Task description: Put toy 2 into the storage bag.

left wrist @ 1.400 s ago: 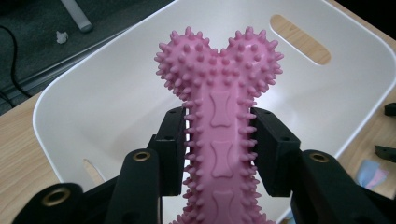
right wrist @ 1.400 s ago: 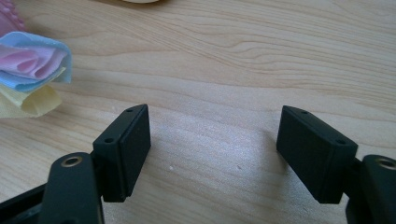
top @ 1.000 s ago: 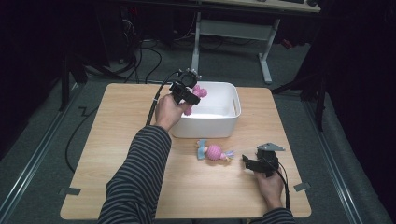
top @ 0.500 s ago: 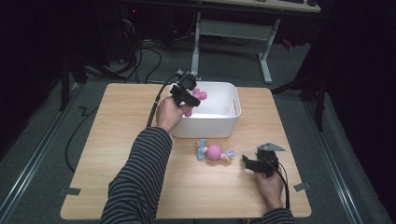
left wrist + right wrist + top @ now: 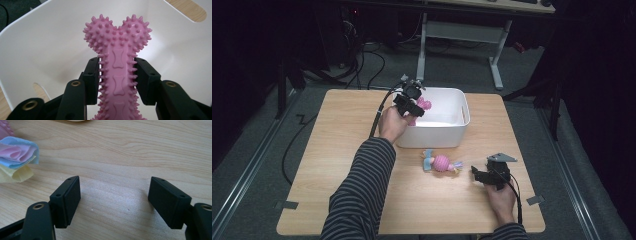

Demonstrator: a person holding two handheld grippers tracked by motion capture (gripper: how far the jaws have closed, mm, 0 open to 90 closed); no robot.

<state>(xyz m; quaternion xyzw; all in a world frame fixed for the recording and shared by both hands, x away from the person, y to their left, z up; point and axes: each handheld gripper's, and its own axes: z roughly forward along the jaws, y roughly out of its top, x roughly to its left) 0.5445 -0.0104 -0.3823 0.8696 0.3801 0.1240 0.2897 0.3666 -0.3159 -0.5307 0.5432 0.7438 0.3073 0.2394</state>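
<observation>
A pink spiky bone-shaped toy (image 5: 117, 60) is clamped between the pads of my left gripper (image 5: 117, 80), which hangs over the near left part of the white bin (image 5: 50, 45). In the high view the left gripper (image 5: 412, 102) holds the pink bone toy (image 5: 421, 106) just above the white bin (image 5: 462, 107). My right gripper (image 5: 482, 174) rests low on the table's right side, jaws open with nothing between them (image 5: 115, 200). A pink ball toy with pastel fabric ends (image 5: 441, 163) lies on the wood to its left; its fabric end (image 5: 17, 155) is close by.
The wooden table (image 5: 342, 165) has bare room at left and front. Beyond its far edge stand desk legs (image 5: 497, 60) and cables on the dark floor. A striped sleeve (image 5: 362, 190) reaches across the table's left middle.
The left hand has edged slightly with the bone toy over the bin. The right gripper and the ball toy have stayed put.
</observation>
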